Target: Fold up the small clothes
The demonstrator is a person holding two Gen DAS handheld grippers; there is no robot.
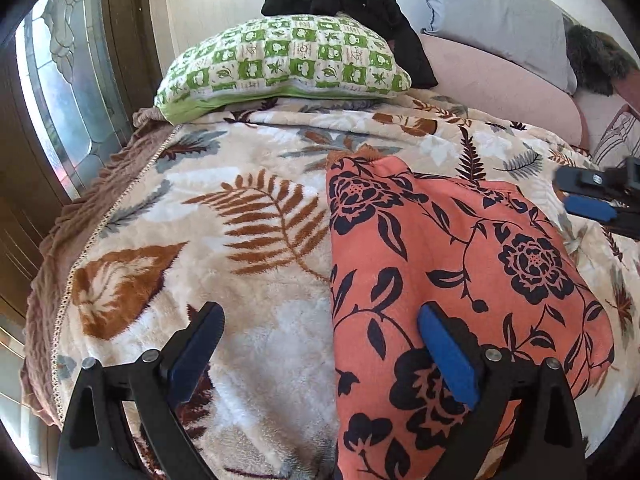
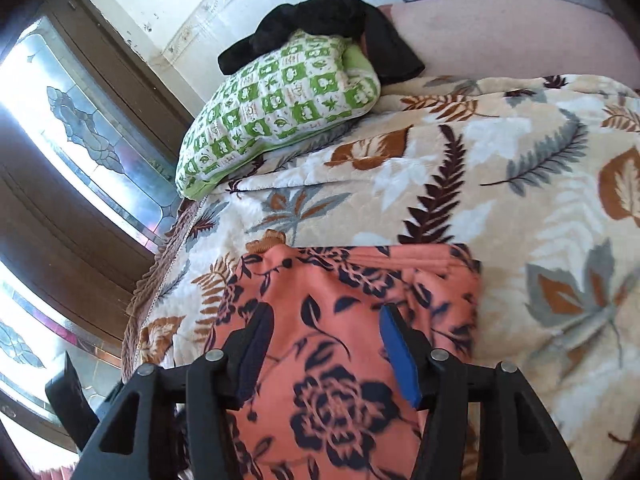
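Observation:
A salmon-pink garment with dark navy flowers (image 1: 448,280) lies folded into a rough rectangle on the leaf-print blanket (image 1: 240,240). My left gripper (image 1: 320,320) is open and empty, hovering over the garment's left edge, its right finger over the cloth and its left finger over the blanket. My right gripper (image 2: 324,328) is open and empty, low over the same garment (image 2: 340,320), which lies under both fingers. The right gripper also shows in the left wrist view (image 1: 588,196), open beside the garment's far right edge.
A green-and-white checked pillow (image 1: 280,60) with a black garment (image 1: 352,4) draped on it lies at the head of the bed. A pink bolster (image 1: 500,76) and grey pillow (image 1: 492,12) lie behind. A leaded-glass window (image 1: 60,92) borders the bed's left edge (image 1: 52,280).

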